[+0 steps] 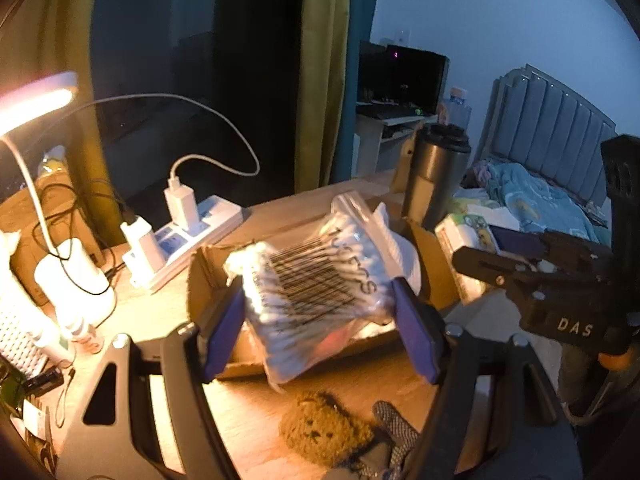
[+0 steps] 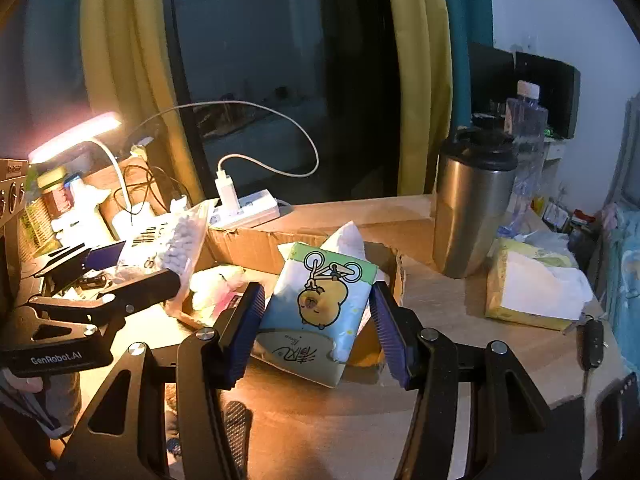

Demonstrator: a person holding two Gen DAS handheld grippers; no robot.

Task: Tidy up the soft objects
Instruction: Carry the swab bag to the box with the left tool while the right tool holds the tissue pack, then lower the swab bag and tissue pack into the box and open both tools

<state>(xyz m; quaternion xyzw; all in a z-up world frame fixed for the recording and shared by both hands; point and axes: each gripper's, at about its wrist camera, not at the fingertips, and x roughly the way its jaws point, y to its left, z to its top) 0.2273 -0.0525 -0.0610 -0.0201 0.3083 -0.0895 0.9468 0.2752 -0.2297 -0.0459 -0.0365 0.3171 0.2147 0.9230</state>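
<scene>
Cotton-swab bag (image 1: 316, 276) clamped in left gripper (image 1: 320, 316) jaws, tissue pack (image 2: 320, 300) in right gripper (image 2: 316, 328) jaws. Lower both flat into cardboard box (image 2: 256, 246), then release.

White cotton-swab bag (image 1: 316, 280) with black barcode; blue-green tissue pack (image 2: 320, 304) with yellow cartoon; yellow curtain (image 2: 420, 80).

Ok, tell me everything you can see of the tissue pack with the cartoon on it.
The tissue pack is a soft, glossy plastic pack, pale blue with a green band at its far end. It bears a yellow cartoon animal on a bicycle, seen upside down, and printed characters near a curved opening flap at its near end. It is tilted, far end raised, clamped at both sides between the blue ribbed pads of the right tongs, over the near edge of the cardboard box. White material shows behind it.
</scene>
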